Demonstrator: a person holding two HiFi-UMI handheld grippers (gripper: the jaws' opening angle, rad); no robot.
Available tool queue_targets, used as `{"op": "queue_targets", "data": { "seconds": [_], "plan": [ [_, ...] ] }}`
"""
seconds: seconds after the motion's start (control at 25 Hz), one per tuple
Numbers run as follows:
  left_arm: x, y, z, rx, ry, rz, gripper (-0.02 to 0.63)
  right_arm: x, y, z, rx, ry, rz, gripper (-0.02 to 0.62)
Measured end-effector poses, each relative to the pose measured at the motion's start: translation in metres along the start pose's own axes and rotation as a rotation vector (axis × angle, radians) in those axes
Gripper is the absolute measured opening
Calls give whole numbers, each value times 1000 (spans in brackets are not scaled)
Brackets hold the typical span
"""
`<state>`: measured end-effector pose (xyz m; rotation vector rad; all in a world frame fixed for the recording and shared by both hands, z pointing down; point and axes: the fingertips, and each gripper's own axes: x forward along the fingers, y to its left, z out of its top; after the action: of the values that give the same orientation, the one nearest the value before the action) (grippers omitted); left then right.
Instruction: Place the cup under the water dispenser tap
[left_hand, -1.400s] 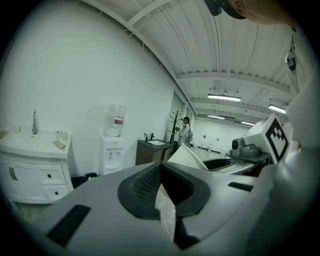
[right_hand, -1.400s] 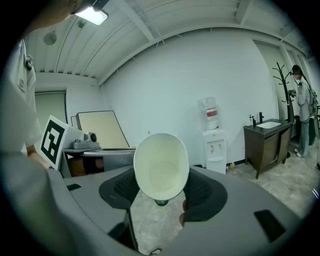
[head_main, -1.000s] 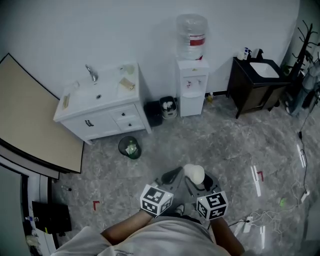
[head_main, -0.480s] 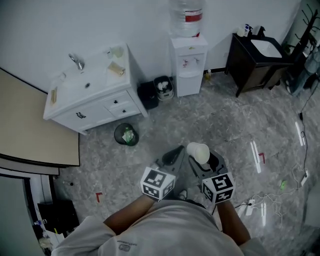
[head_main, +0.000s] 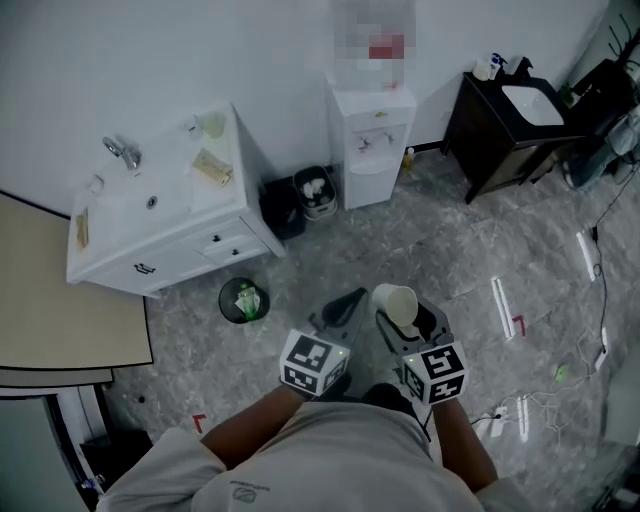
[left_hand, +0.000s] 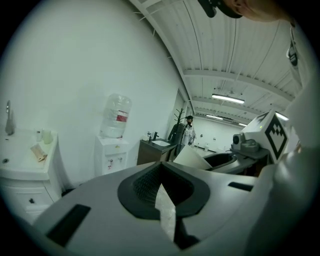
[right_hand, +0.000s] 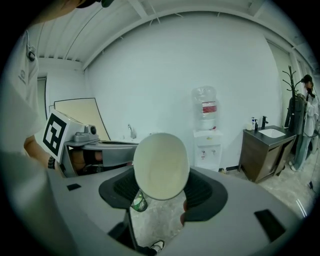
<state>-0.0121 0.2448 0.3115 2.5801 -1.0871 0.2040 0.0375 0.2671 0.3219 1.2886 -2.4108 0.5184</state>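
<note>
Marbled floor (head_main: 470, 250) bearing water dispenser (head_main: 372, 140), white vanity (head_main: 160, 245), round bin (head_main: 243, 299)

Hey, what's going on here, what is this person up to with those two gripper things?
A person stands in a room with a gripper in each hand. The right gripper has its jaws closed on a white cup. The left gripper carries nothing, and its jaws are together. The water dispenser stands against the far wall, between a white sink cabinet and a dark vanity. The cup is not yet under the tap, with open floor between the person and the dispenser.
</note>
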Motion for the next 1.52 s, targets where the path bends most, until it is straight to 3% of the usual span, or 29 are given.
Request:
{"op": "queue_targets", "data": {
  "seconds": [0.48, 1.04, 1.28, 1.52],
  "plan": [
    [81, 86, 47, 35, -11, 7, 5, 105, -75, 54, 1, 23, 19, 262],
    [275, 195, 107, 45, -25, 64, 5, 282, -248, 110, -73, 153, 134, 262],
    [332, 246, 100, 37, -9, 89, 5, 357, -287, 100, -90, 217, 166, 262],
    [373, 302, 78, 9, -20, 85, 5, 448, -327, 48, -110, 305, 114, 262]
  ]
}}
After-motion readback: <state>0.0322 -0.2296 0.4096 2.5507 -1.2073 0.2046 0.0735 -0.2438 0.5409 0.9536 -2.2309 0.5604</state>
